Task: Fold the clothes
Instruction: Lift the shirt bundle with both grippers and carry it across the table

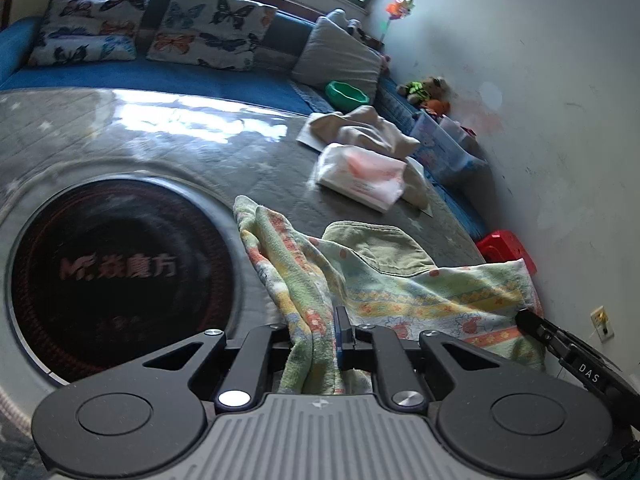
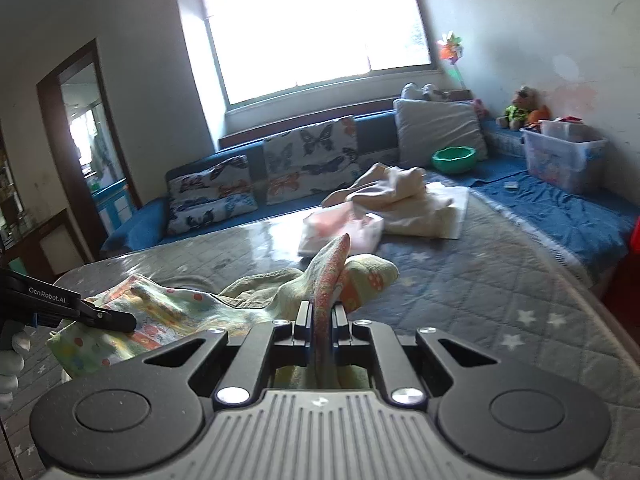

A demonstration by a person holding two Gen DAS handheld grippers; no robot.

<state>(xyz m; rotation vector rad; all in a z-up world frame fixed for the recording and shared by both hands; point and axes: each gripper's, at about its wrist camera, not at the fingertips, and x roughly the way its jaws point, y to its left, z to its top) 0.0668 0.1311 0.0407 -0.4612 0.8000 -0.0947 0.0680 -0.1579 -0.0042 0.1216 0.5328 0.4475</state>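
A pale green garment with orange, yellow and blue print (image 1: 400, 280) lies crumpled on the grey quilted table, partly lifted. My left gripper (image 1: 320, 332) is shut on one bunched edge of it. My right gripper (image 2: 322, 316) is shut on another edge of the same garment (image 2: 168, 312), and a fold stands up between its fingers. The right gripper's fingers (image 1: 532, 324) show at the right of the left wrist view, the left gripper's fingers (image 2: 108, 320) at the left of the right wrist view.
A folded white and pink garment (image 1: 364, 178) and a cream pile (image 1: 360, 128) lie farther back on the table (image 2: 460, 280). A round black heater panel (image 1: 120, 280) is set in the tabletop. A blue sofa (image 2: 560, 208) with cushions, a green bowl (image 2: 454, 159) and a plastic box (image 2: 560, 156) surround it.
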